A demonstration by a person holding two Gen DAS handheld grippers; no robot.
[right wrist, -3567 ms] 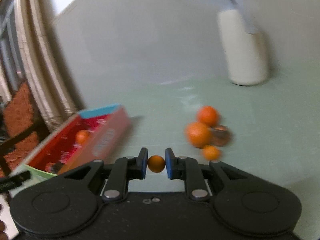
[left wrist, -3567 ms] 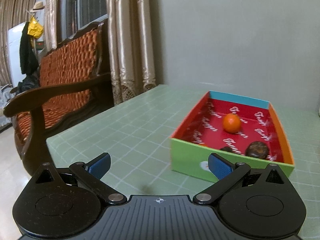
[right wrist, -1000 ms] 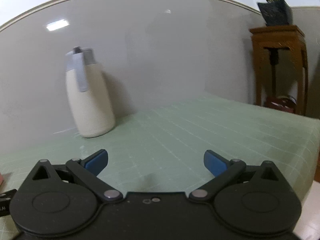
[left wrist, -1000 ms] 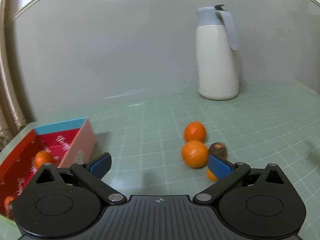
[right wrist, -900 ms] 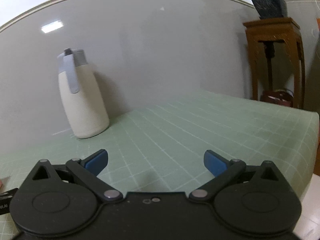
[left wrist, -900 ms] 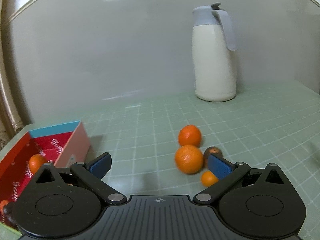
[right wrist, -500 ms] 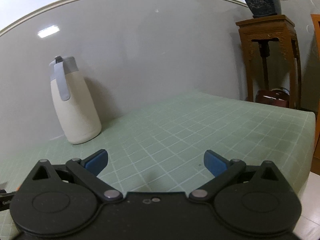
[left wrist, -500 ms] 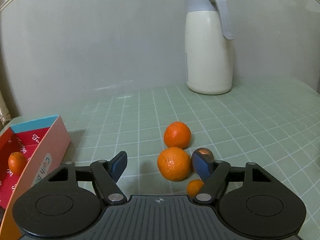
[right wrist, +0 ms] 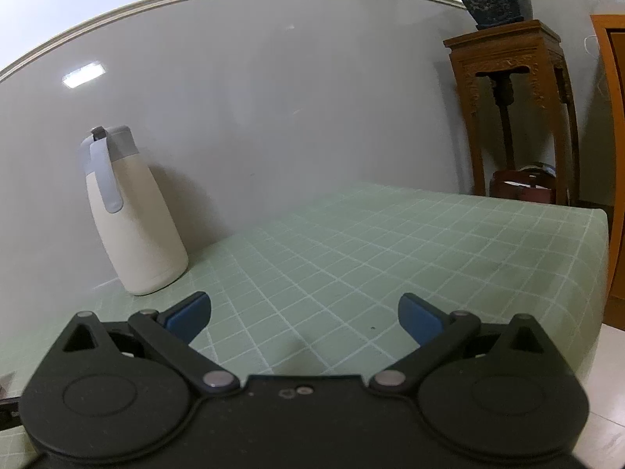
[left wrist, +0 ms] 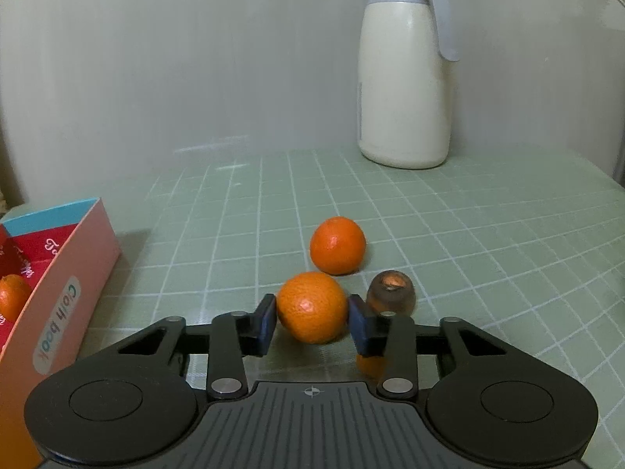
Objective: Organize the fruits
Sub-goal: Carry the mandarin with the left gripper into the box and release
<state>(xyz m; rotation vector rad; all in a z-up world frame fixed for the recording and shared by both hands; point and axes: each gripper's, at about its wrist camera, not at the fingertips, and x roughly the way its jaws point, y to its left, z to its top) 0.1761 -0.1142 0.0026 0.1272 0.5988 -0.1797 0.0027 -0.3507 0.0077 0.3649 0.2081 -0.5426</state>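
Note:
In the left wrist view my left gripper is shut on an orange resting on the green checked table, both blue pads against its sides. A second orange lies just behind it. A dark brown fruit sits to the right, behind the right finger. A small orange fruit is mostly hidden under that finger. The red fruit box stands at the left with an orange inside. My right gripper is open and empty above bare table.
A white thermos jug stands at the back of the table by the grey wall; it also shows in the right wrist view. A wooden plant stand is beyond the table's right edge.
My left gripper swung from the box to the loose fruits, moved in and closed on the nearest orange. My right gripper, earlier shut on a small orange fruit, is open and empty, turned right.

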